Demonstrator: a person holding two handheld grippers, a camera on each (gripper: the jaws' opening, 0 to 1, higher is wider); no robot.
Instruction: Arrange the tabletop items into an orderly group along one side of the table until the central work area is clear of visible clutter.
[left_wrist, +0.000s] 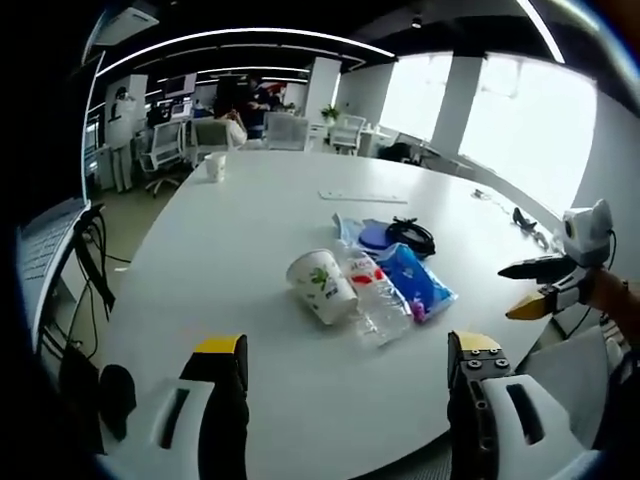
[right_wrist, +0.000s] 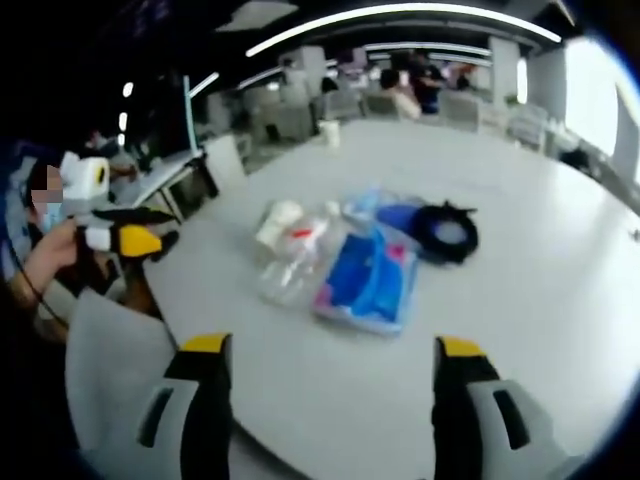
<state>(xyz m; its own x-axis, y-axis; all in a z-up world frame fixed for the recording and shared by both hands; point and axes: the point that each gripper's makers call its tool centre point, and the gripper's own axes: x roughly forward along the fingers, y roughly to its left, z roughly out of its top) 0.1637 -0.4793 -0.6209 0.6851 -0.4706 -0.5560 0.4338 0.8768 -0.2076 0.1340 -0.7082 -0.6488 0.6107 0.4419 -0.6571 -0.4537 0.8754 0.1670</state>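
In the left gripper view, the left gripper (left_wrist: 345, 385) hangs low with jaws apart and empty. The paper cup (left_wrist: 322, 285) lies on its side just above centre on the desk (left_wrist: 250, 200), beside the plastic bottle (left_wrist: 378, 295).

In the right gripper view, the right gripper (right_wrist: 328, 395) also gapes empty. The blue packet (right_wrist: 368, 280) lies straight ahead at centre, so it looks nearest to this hand.

No legible text, green leaf print on paper cup (left_wrist: 322, 285) too small to read, red label on clear plastic bottle (left_wrist: 372, 290) blurred, blue packet (left_wrist: 415, 281) markings indistinct
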